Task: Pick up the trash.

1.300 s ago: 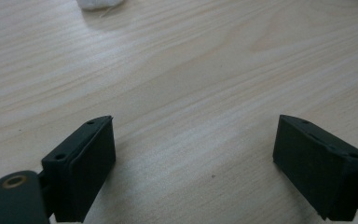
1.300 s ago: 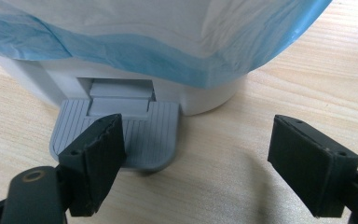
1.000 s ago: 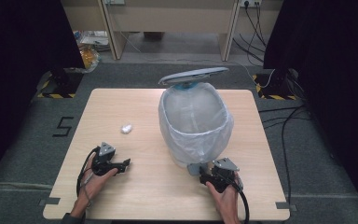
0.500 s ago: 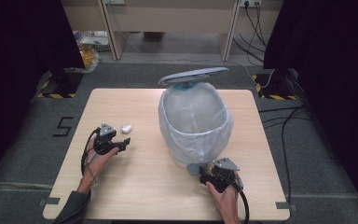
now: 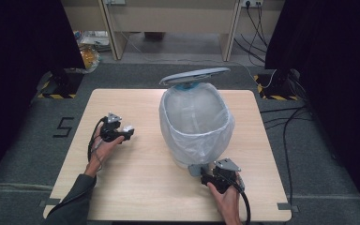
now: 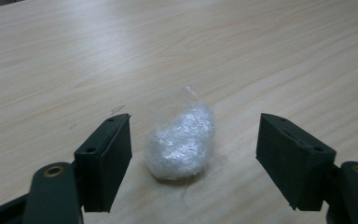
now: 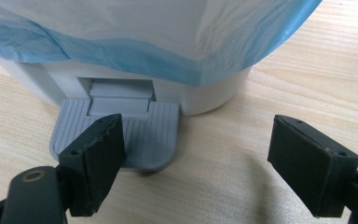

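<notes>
On the wooden table (image 5: 140, 178) stands a small white pedal bin (image 5: 194, 123), lined with a thin, half-transparent plastic bag (image 5: 215, 136) that folds over its rim and hangs down the sides. In the right gripper view the bag's lower edge looks pale blue (image 7: 135, 56). The grey lid (image 5: 195, 76) is raised and tilts above the far side of the bin. At the foot of the bin a grey ribbed pedal (image 7: 144, 135) lies flat on the table.

The right gripper (image 7: 212, 163) is just in front of this pedal, with its jaws wide apart and nothing between them; the left jaw is over the pedal's front edge, but it is not clear if it touches.

The left gripper (image 6: 193, 163) is on the left part of the table, well apart from the bin. Its jaws are also wide apart. Between them, on the wood, lies a small crumpled wad of clear plastic film (image 6: 182, 140), shiny and whitish, touching neither jaw.
</notes>
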`<state>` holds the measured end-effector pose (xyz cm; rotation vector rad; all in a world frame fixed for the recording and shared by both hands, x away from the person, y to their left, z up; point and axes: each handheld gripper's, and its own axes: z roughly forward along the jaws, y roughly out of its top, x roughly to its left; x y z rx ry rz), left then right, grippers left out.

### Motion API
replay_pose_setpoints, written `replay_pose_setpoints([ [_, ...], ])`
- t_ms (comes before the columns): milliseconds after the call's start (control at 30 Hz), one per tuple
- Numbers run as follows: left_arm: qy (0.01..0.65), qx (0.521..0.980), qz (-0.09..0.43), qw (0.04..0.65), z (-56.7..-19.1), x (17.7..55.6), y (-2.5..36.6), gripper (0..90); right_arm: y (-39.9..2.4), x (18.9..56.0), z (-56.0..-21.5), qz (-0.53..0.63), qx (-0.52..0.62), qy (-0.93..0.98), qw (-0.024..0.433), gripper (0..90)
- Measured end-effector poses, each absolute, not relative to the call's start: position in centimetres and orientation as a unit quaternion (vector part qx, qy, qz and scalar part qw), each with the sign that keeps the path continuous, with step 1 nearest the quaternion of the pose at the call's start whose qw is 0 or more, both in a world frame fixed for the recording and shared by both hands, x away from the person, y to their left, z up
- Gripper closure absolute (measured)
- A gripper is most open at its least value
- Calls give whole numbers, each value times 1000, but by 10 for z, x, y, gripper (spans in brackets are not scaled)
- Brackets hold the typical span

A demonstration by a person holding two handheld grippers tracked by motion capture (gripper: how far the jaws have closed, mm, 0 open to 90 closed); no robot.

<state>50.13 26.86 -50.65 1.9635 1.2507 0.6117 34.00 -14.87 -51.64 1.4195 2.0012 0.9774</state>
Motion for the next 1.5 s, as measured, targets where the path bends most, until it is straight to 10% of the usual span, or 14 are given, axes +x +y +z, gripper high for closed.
replay_pose_setpoints([
  [500,477,772,238,347,-518,505,267,541,-149,340,-516,359,520,734,248,188],
  [1500,455,756,202,425,-466,448,256,552,-149,340,-516,358,520,735,247,188],
])
